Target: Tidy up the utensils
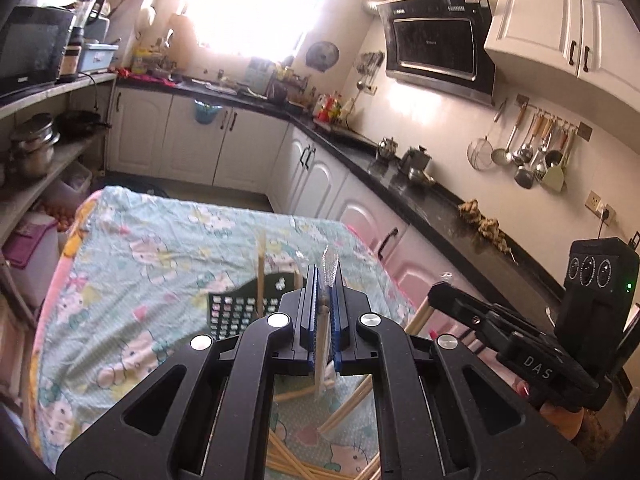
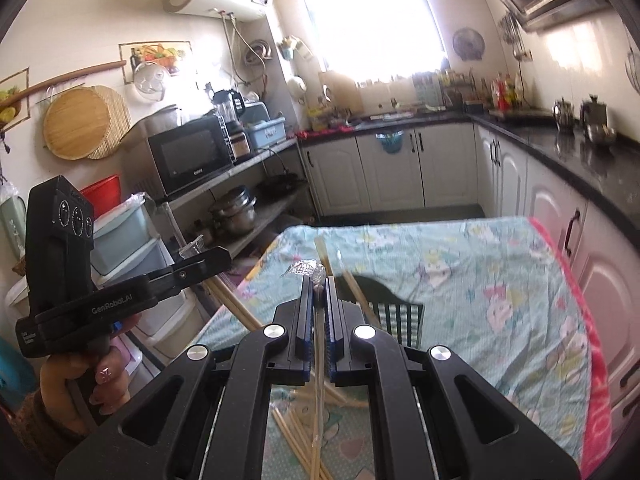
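Note:
In the left wrist view my left gripper (image 1: pixel 326 276) is shut on a clear plastic utensil (image 1: pixel 329 266). Its ridged tip sticks up past the fingers and its pale handle hangs below. In the right wrist view my right gripper (image 2: pixel 319 284) is shut on a thin pale utensil (image 2: pixel 318 392) with a crinkled clear top. Both hang above the table. A black perforated basket (image 1: pixel 230 314) (image 2: pixel 402 314) lies on the cloth ahead, with wooden chopsticks (image 1: pixel 261 272) (image 2: pixel 325 258) leaning in it. Loose chopsticks (image 1: pixel 296 462) (image 2: pixel 300 436) lie scattered under the grippers.
The table carries a pale blue cartoon-print cloth (image 1: pixel 152 248) (image 2: pixel 480 264). The other gripper shows in each view (image 1: pixel 434 290) (image 2: pixel 226 256), close beside mine, held by a hand (image 2: pixel 80 380). Black counters (image 1: pixel 420 196), white cabinets and open shelves with pots (image 2: pixel 234 212) surround the table.

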### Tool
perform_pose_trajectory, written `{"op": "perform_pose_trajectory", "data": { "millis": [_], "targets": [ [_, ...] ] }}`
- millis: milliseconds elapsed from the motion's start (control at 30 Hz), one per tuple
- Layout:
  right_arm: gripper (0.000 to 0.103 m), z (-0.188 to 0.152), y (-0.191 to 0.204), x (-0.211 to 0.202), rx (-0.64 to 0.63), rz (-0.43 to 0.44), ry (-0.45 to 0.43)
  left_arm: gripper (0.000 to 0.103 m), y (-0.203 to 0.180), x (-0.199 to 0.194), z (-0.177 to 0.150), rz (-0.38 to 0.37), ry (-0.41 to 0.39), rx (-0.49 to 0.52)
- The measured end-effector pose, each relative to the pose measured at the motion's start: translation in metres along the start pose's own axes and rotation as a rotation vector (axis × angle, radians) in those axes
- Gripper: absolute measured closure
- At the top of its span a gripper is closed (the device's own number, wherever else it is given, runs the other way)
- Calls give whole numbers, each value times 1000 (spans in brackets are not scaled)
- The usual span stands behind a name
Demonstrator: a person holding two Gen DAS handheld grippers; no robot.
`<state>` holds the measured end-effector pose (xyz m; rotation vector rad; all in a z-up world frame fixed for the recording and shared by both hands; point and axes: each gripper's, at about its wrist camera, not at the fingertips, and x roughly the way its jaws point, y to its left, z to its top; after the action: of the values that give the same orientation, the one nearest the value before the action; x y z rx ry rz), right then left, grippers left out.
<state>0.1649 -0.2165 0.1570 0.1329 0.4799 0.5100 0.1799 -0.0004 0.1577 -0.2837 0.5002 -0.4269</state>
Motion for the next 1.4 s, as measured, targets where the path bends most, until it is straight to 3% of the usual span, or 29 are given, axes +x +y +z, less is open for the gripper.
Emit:
{"op": "perform_pose_trajectory", "data": {
  "millis": [767, 1100, 1400],
  "targets": [
    [97, 70, 13, -13, -91, -36, -209, 100, 10, -53, 78, 114, -223, 50],
    [97, 78, 17, -3, -130, -69, -270, 100, 18, -33, 86, 136, -216, 45],
    [97, 66, 12, 22, -138, -76, -249, 100, 26, -11, 68, 173, -210, 56]
  ]
}}
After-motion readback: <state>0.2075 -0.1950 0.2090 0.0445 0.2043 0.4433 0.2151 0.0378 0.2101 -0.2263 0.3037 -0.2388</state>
